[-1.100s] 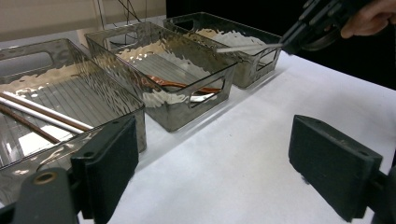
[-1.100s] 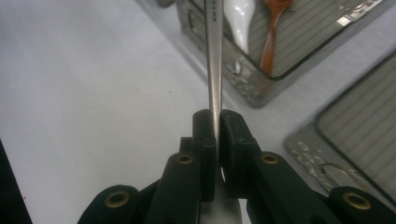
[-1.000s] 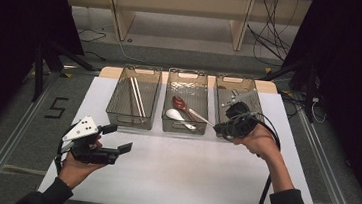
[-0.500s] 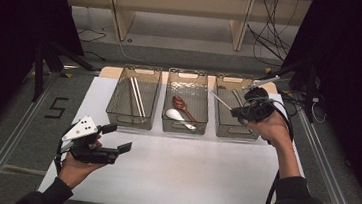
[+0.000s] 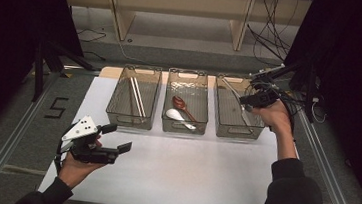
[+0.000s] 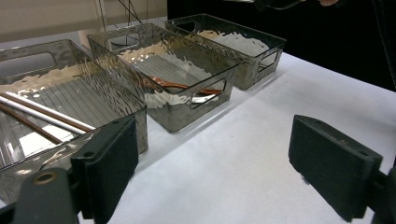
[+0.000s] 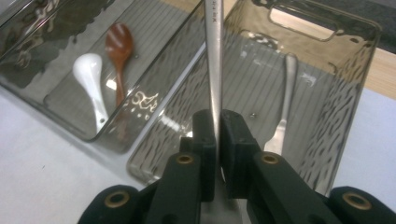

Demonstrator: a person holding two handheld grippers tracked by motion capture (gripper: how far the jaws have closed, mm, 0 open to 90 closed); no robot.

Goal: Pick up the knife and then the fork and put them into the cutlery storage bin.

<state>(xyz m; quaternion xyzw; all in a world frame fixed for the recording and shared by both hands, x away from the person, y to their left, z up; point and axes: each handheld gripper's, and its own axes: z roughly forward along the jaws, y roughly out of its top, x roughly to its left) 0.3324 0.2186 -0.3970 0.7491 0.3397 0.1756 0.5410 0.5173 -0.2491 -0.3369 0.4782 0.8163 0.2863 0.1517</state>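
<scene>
The right gripper (image 7: 217,123) is clenched on a thin, polished steel utensil handle (image 7: 214,56) that runs straight ahead of its jaws, above the rightmost smoky, ripple-walled clear plastic bin (image 7: 327,116). A steel fork (image 7: 284,102) lies on the ribbed floor right of the jaws; a glossy white ceramic spoon (image 7: 93,79) and a red-brown lacquered spoon (image 7: 116,51) lie in the middle bin to their left. The slick, narrow handle could pivot between the flat pads, or its far end could clip the bin wall. The left gripper (image 5: 110,140) is released and holds nothing.
</scene>
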